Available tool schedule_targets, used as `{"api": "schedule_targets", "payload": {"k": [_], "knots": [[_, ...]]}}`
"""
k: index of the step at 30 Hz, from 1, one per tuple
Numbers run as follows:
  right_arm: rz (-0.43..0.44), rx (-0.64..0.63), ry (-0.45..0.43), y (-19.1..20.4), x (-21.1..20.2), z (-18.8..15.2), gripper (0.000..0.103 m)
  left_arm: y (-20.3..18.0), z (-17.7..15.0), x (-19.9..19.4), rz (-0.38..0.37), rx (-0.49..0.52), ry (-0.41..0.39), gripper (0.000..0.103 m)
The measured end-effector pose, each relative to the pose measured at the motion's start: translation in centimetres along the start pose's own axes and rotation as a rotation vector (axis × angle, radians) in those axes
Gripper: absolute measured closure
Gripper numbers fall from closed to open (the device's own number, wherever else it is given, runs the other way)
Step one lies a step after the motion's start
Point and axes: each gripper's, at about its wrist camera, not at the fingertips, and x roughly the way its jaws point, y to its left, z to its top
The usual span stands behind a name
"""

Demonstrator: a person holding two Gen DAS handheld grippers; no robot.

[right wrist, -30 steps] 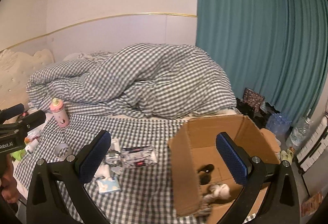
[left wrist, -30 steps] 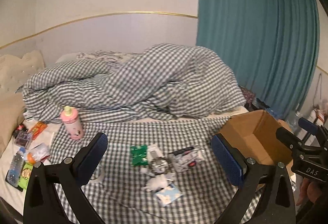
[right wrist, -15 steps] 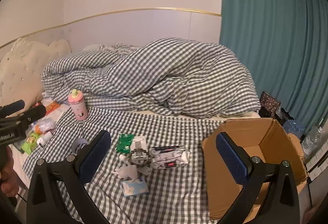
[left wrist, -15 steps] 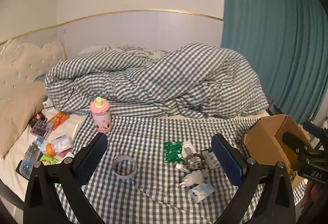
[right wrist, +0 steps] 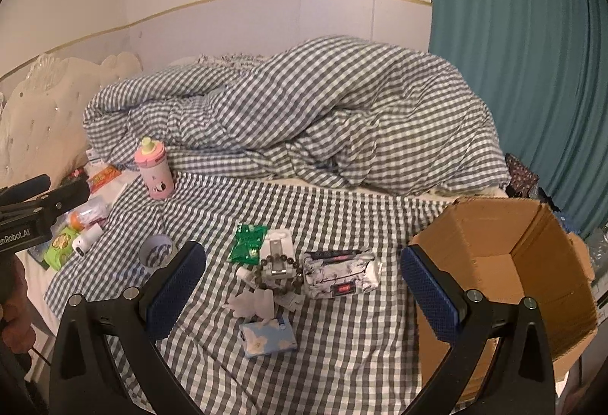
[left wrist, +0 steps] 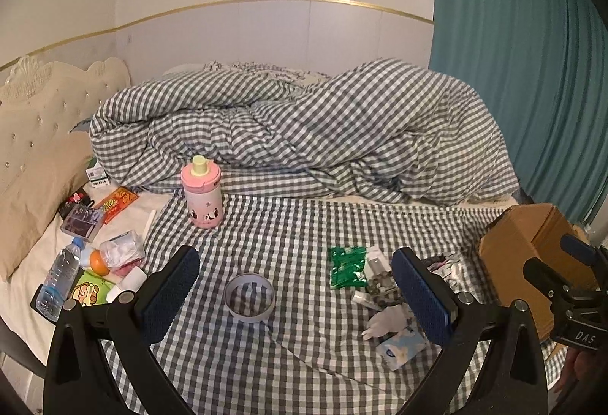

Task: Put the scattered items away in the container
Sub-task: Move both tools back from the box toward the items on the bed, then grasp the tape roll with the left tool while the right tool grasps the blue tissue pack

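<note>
Covering the bed, a checked sheet bears a cardboard box at right, scattered items centrally: patterned pouch, green packet, tape roll. Left gripper and right gripper hover spread, empty.

Dim, soft light (fisheye-warped edges)

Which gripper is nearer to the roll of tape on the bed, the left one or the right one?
Left. The roll of tape lies just ahead of the open left gripper, between its fingers in view. The right gripper hovers further right, facing the pile beside the cardboard box.
</note>
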Motion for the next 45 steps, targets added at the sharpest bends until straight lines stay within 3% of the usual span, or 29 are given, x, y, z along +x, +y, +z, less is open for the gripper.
{"api": "schedule_targets", "payload": {"k": [25, 29, 40, 43, 45], "knots": [[0.047, -0.025, 0.228, 0.8, 10.1, -6.3, 0.000, 2.2, -4.3, 11.1, 0.042, -0.010, 0.160, 0.000], [0.053, -0.028, 0.271, 1.0, 11.8, -7.6, 0.000, 2.3, -5.0, 13.1, 0.042, -0.008, 0.195, 0.006], [0.076, -0.021, 0.364, 1.2, 15.3, -10.3, 0.000, 1.9, -6.6, 17.4, 0.047, 0.008, 0.256, 0.009], [0.080, -0.020, 0.386, 1.2, 16.2, -11.0, 0.000, 1.9, -7.0, 18.6, 0.051, 0.010, 0.280, 0.020], [0.082, -0.018, 0.402, 1.2, 16.8, -11.4, 0.000, 1.9, -7.3, 19.4, 0.054, 0.010, 0.294, 0.020]]}}
